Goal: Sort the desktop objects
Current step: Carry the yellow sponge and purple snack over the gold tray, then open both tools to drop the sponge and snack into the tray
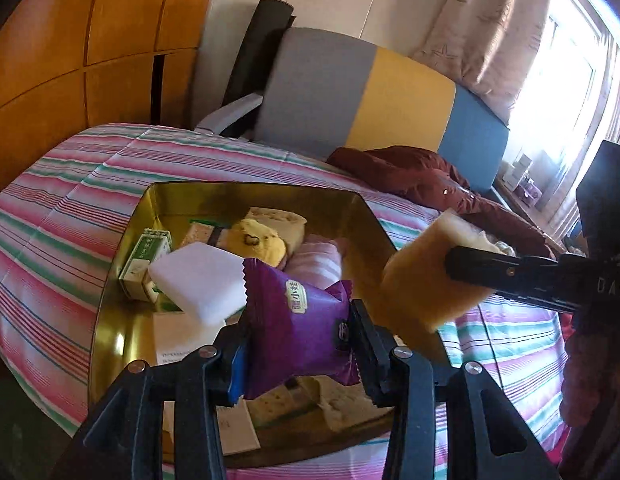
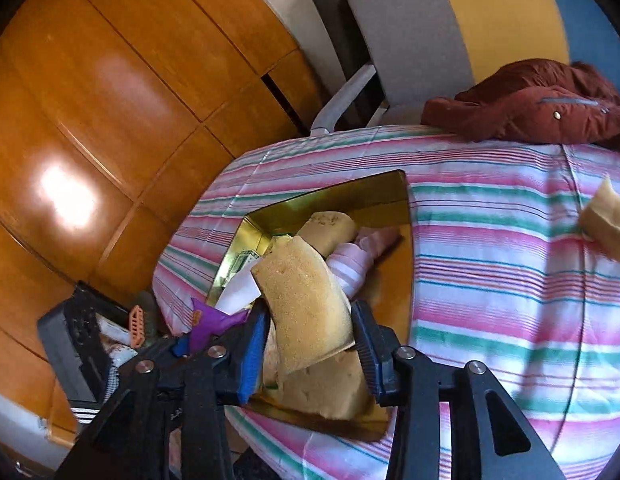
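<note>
– What sort of place is this?
– A home, and a bedroom by the look of it. There's a bed [image 1: 70, 208] covered in a pink, green and white striped sheet, with a headboard [image 1: 373, 100] padded in grey, yellow and blue panels.
– Anything else?
– A tall wooden wardrobe [image 2: 110, 100] with plain panelled doors stands beside the bed, a dark red jacket [image 2: 541, 100] lies crumpled near the headboard, and a patterned curtain [image 1: 505, 28] hangs at a bright window [image 1: 569, 92].
– No workbench, no shelving?
– A gold tin tray [image 1: 122, 292] of snacks and small packets sits right on the bedsheet, like ordinary household clutter
</note>
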Motion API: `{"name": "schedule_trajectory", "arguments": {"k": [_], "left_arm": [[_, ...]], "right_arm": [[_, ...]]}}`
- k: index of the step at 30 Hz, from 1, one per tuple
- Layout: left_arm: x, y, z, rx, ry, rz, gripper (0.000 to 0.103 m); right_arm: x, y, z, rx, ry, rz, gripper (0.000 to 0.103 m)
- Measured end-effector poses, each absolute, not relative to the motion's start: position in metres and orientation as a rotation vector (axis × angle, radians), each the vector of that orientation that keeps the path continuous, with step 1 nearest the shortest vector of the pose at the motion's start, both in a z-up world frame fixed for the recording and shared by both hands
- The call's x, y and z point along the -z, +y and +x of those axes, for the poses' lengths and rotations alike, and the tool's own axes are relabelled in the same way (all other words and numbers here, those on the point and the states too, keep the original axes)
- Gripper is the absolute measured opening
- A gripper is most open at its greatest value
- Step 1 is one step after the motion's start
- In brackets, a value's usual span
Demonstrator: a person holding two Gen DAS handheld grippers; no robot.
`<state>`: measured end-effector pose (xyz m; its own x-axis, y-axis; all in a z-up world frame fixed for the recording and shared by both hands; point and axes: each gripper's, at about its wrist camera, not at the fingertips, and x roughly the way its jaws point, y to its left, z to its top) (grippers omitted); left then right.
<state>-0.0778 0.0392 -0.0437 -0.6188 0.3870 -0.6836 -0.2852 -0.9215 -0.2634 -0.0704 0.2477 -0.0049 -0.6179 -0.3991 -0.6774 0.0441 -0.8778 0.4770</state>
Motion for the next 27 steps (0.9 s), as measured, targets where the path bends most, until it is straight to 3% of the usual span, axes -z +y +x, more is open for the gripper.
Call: {"name": "schedule_trajectory", "arguments": {"k": [2,10,20,27], "left_arm": [[0.046,0.036,-0.08,-2.526,-0.207,-1.123,0.051],[0.059,0.032,-0.082,-2.5,-0.249,-1.175,0.057],[0.044,0.034,-0.088,-2.517,-0.321,-1.138,0.06],[0.041,0.029,-0.073,-2.581,-0.235,-1.155,0.061]], "right_arm": [[0.01,0.246,-0.075,2.536,-0.645,1.23,0.072],[0.021,0.249,-0.068,2.537,-0.668,1.27,0.073],[0.026,0.259,-0.031,2.624,-0.608,1.31,0.082],[0.03,0.26,-0.015,2.708,-0.534,1.33,0.09]]}}
